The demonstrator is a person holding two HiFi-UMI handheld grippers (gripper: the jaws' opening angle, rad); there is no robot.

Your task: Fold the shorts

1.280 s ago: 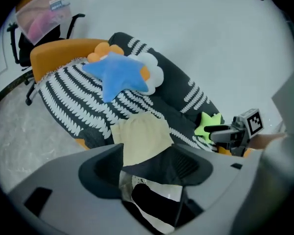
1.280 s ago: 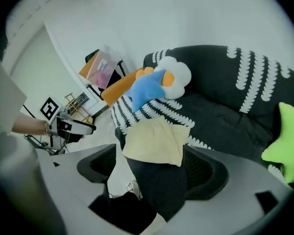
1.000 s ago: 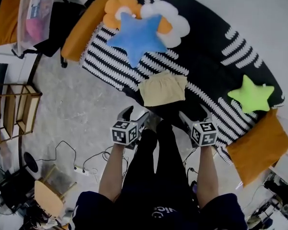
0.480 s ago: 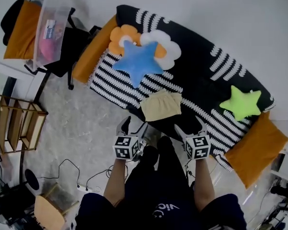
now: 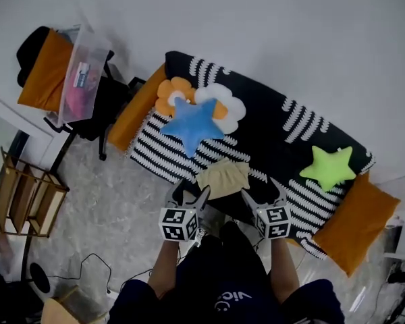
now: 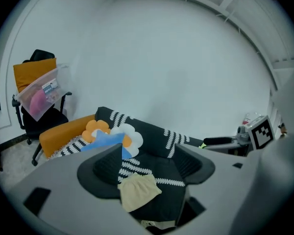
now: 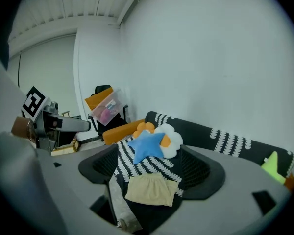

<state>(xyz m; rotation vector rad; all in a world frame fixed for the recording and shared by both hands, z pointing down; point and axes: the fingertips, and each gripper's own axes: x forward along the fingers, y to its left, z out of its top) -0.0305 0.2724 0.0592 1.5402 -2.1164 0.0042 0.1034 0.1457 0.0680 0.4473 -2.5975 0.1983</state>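
condition at inspection: the shorts point(image 5: 223, 179) – pale yellow, folded into a compact flat packet – lie on the seat of the black and white patterned sofa point(image 5: 283, 123), near its front edge, just below the blue star cushion point(image 5: 191, 123). the left gripper point(image 5: 190, 192) and the right gripper point(image 5: 261, 190) are held side by side in front of the sofa, clear of the fabric. both gripper views show the jaws spread wide with nothing clamped – the shorts appear only in the background between them. a green star cushion point(image 5: 329, 167) sits well apart to the right. a flower cushion point(image 5: 233, 110) rests behind the blue star. orange bolsters point(image 5: 354, 221) flank both ends of the sofa. a chair carrying a clear box point(image 5: 84, 73) stands at the left.
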